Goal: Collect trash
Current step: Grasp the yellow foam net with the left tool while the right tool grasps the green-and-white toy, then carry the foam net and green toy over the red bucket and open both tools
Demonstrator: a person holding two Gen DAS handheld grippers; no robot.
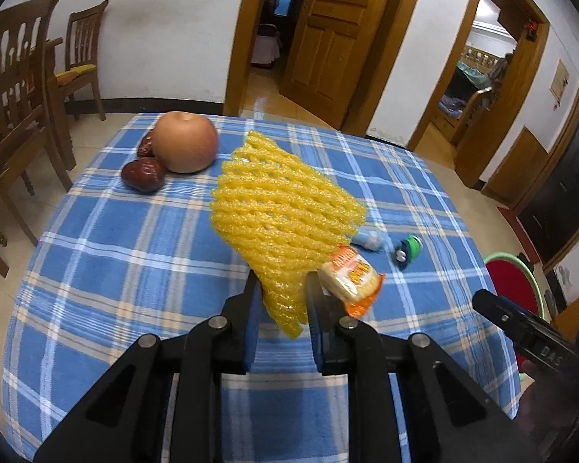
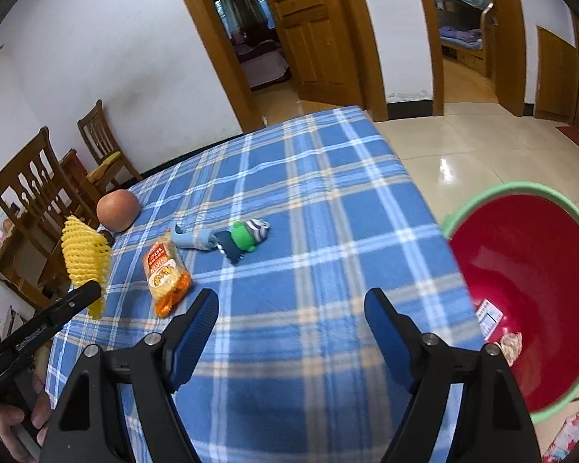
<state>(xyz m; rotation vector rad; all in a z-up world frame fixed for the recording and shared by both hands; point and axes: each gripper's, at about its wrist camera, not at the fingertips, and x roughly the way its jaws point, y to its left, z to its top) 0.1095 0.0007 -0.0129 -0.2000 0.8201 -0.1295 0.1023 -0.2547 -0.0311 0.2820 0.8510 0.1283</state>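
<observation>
1. My left gripper (image 1: 280, 293) is clamping the lower corner of the yellow foam fruit net (image 1: 281, 208); the net is fanning up and away from the pads, clear of the checked tablecloth (image 1: 135, 254).
2. My right gripper (image 2: 291, 305) is hanging over the cloth with its jaws standing wide apart, nothing between them.
3. Bin: the red bucket with the green rim (image 2: 521, 289) is sitting on the floor off the table edge, right of my right gripper. Some scraps are already lying in it. From the left gripper it is lying far to the right and lower, past the right gripper, so the net needs carrying across.
4. Remaining trash, my read: the orange snack wrapper (image 2: 166, 270) is lying ahead-left of the right gripper, long axis running roughly toward and away from it. It is just right of the left gripper's fingers, but that hand is busy, so the right one is free for it.
5. The apple (image 1: 184, 142), the red dates (image 1: 143, 173) and the small toys (image 2: 231, 239) are probably staying put.
</observation>
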